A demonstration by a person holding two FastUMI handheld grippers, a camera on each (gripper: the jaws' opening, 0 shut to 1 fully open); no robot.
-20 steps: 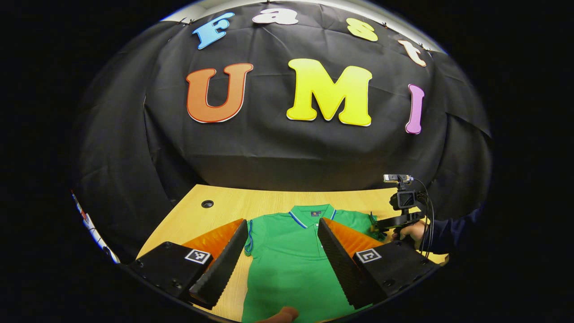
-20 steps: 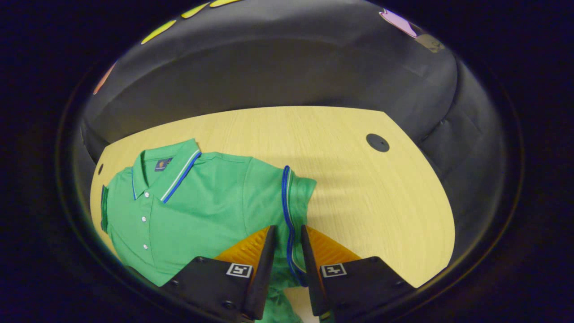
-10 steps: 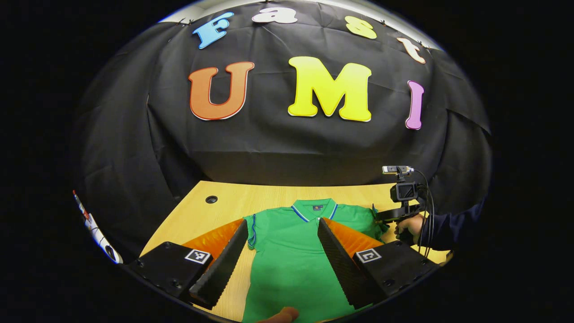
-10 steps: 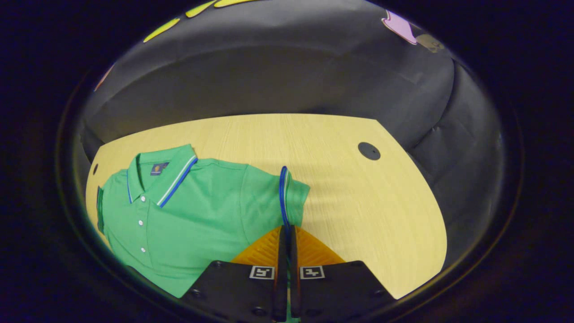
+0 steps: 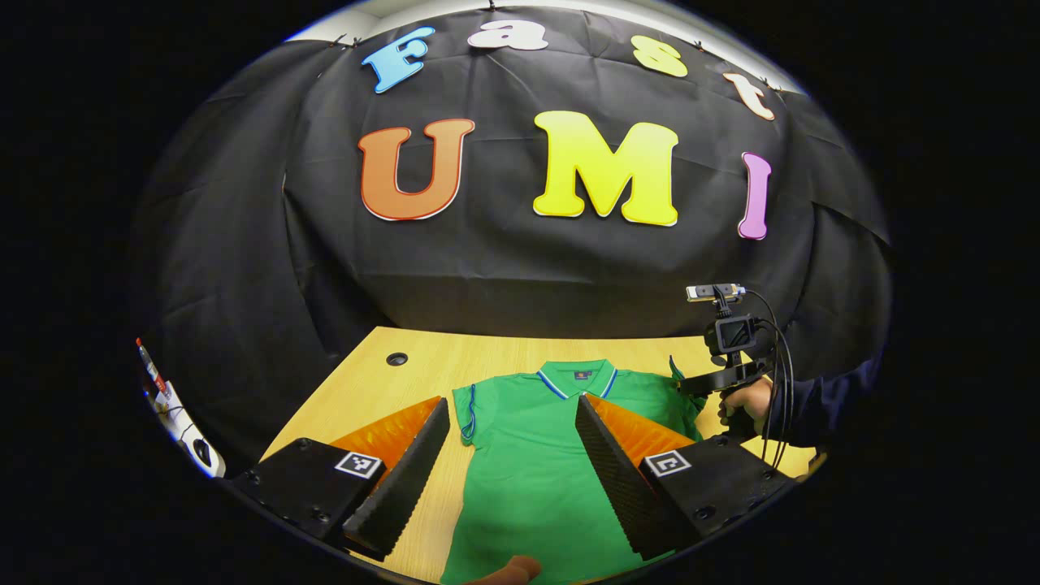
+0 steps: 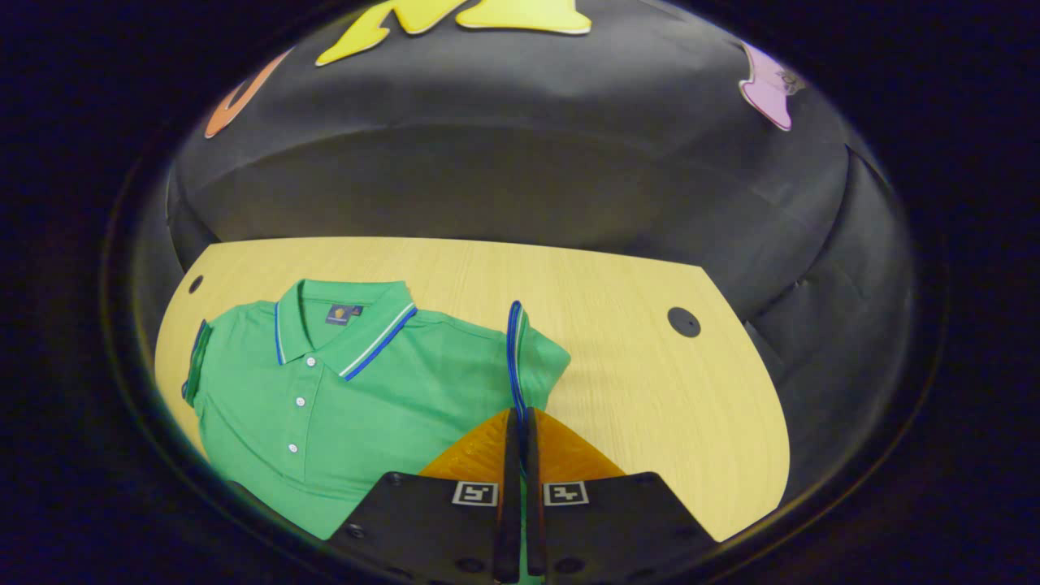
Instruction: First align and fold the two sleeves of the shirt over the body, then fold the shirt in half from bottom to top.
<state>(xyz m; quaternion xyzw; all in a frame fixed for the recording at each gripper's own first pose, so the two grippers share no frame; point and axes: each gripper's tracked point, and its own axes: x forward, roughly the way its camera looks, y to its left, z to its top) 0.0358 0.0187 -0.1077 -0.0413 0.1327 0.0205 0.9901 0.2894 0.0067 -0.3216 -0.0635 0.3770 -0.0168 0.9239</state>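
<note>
The booth's black cloth wall backs a pale wood-grain counter [image 6: 634,357], and flat on it, collar toward the wall, lies the green short-sleeved polo shirt with blue-and-white trim [image 6: 382,390]. The right gripper [image 6: 520,487] is clamped tight on the blue-edged cuff of the shirt's right sleeve [image 6: 520,366], while the left gripper [image 5: 512,463] hovers wide open over the shirt's body, gripping nothing. The risk, I'd say, is that thin cuff slipping free mid-fold, or the body dragging and bunching since nothing pins it down.

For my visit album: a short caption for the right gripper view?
Right gripper pinches the blue-trimmed sleeve cuff of a green polo shirt on a wooden table.
</note>
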